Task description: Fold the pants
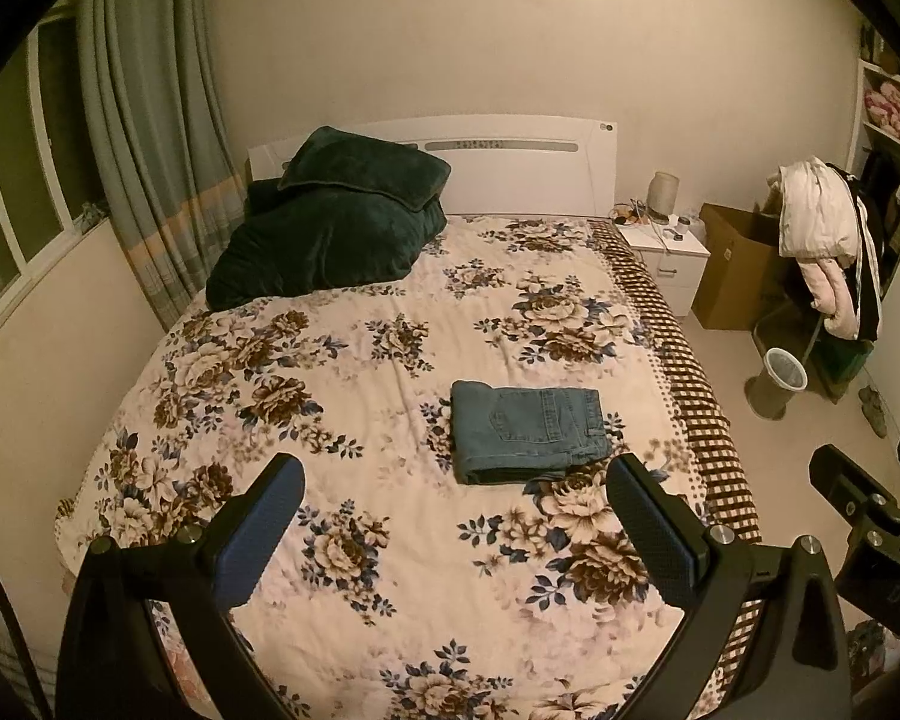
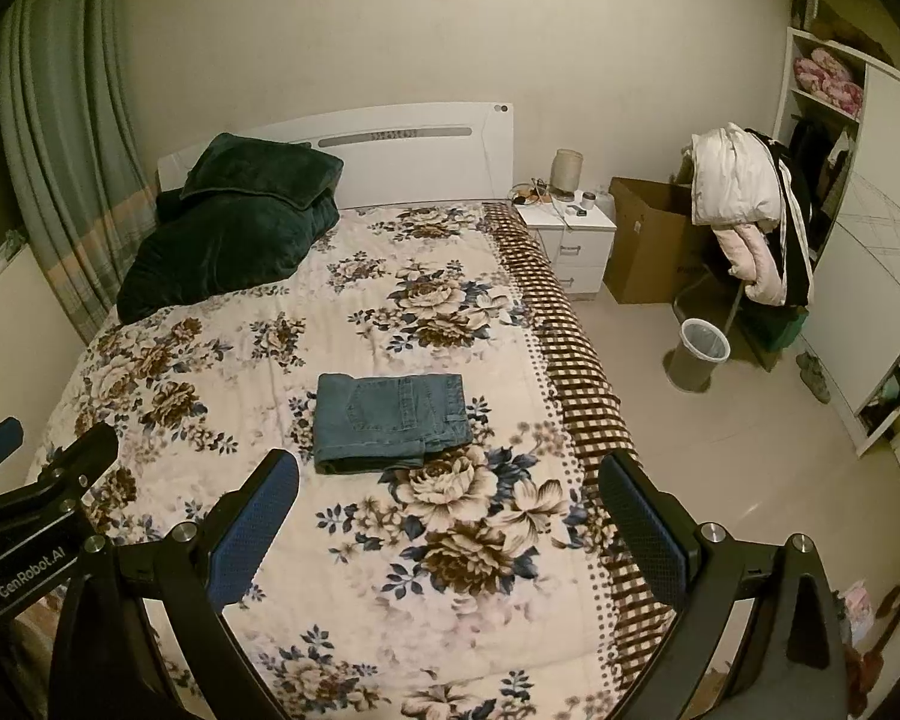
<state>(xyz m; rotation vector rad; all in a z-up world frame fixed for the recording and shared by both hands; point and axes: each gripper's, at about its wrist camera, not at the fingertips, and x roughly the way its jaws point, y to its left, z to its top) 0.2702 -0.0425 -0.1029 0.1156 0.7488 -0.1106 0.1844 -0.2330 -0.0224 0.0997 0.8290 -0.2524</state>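
Blue jeans (image 1: 525, 431) lie folded into a compact rectangle on the floral bedspread (image 1: 360, 372), right of the bed's middle; they also show in the right wrist view (image 2: 393, 422). My left gripper (image 1: 453, 474) is open and empty, held above the near part of the bed, short of the jeans. My right gripper (image 2: 450, 471) is open and empty, held above the bed's near right part, also short of the jeans. The right gripper's body shows at the right edge of the left wrist view (image 1: 870, 510).
Dark green pillows (image 1: 336, 222) lie at the head of the bed on the left. A white nightstand (image 1: 669, 255), a cardboard box (image 1: 735, 264), a chair piled with clothes (image 1: 828, 240) and a bin (image 1: 777, 381) stand right of the bed. Curtains (image 1: 150, 138) hang on the left.
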